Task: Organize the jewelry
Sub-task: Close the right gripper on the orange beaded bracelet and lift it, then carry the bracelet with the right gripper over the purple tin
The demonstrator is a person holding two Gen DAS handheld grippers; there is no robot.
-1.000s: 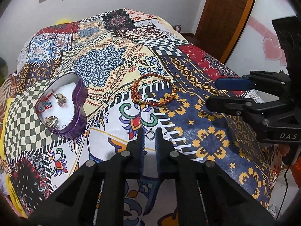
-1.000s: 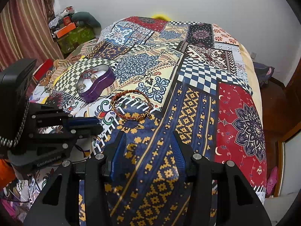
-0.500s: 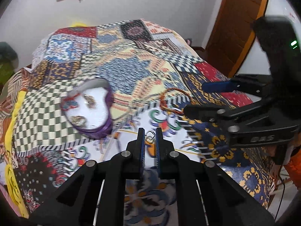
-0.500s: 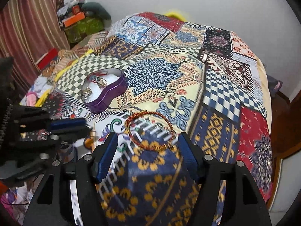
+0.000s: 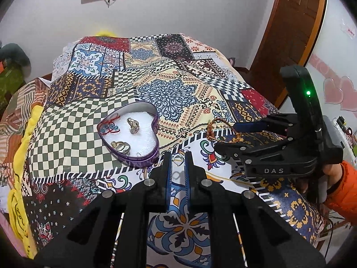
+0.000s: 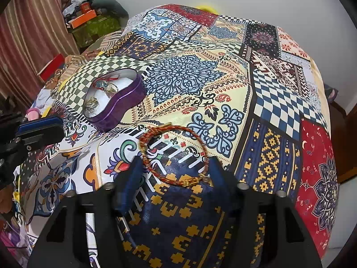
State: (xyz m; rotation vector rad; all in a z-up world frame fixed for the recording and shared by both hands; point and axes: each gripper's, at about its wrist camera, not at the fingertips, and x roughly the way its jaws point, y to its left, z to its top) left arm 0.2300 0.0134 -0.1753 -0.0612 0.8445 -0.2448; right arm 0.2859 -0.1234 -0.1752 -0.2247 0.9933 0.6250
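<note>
A purple heart-shaped tin (image 5: 154, 154) with white lining sits on the patterned bedspread; it also shows in the right wrist view (image 6: 125, 102). It holds a red-and-blue charm (image 5: 109, 129) and metal rings (image 5: 133, 125). My left gripper (image 5: 177, 156) is shut on a small silver ring (image 5: 177, 159) and holds it above the bed beside the tin's near rim. A red braided bracelet (image 6: 171, 154) with a gold clasp lies on the bedspread. My right gripper (image 6: 174, 163) is open, its fingers on either side of the bracelet's near half.
The patchwork bedspread (image 6: 223, 78) covers the whole bed. Boxes and clutter (image 6: 89, 20) stand beyond the bed's far left. A wooden door (image 5: 290, 33) is on the right. A yellow cloth (image 5: 22, 145) lies along the bed's left edge.
My left gripper has carried the ring left toward the tin. My right gripper has moved forward until its open fingers straddle the bracelet.
</note>
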